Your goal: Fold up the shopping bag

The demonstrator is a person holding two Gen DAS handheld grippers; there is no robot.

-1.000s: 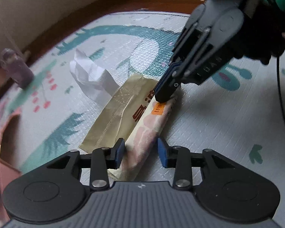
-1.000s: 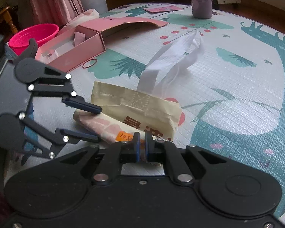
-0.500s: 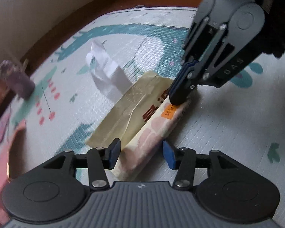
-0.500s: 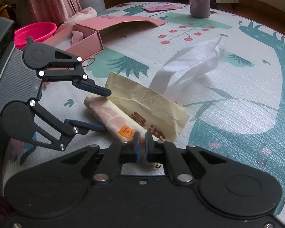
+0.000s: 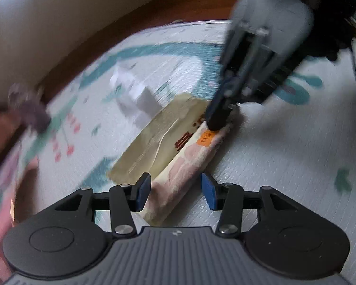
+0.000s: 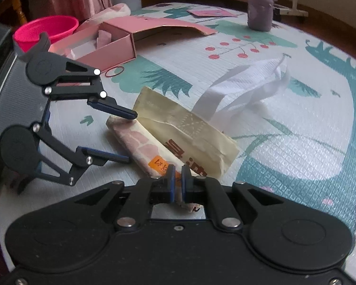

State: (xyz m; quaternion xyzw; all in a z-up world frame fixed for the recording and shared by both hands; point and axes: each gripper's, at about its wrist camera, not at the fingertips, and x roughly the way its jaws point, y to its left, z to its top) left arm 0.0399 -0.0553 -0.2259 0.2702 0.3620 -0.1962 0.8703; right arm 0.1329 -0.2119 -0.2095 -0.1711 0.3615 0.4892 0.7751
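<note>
Mat [image 6: 284, 128] underneath, bag [image 6: 178, 140] lying rolled on it, handles [image 6: 244, 90] trailing loose behind. Right gripper [image 6: 177, 181] pressed together, pinching the roll's near end by the orange tag [image 6: 161, 166]. Left gripper [image 5: 176, 191] spread wide, straddling the other end, gripping nothing. Likely risk: roll springing open if pinch slips; handles snagging the fold.

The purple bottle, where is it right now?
In the right wrist view the purple bottle stands upright at the far top edge of the play mat, right of the open pink box.
</note>
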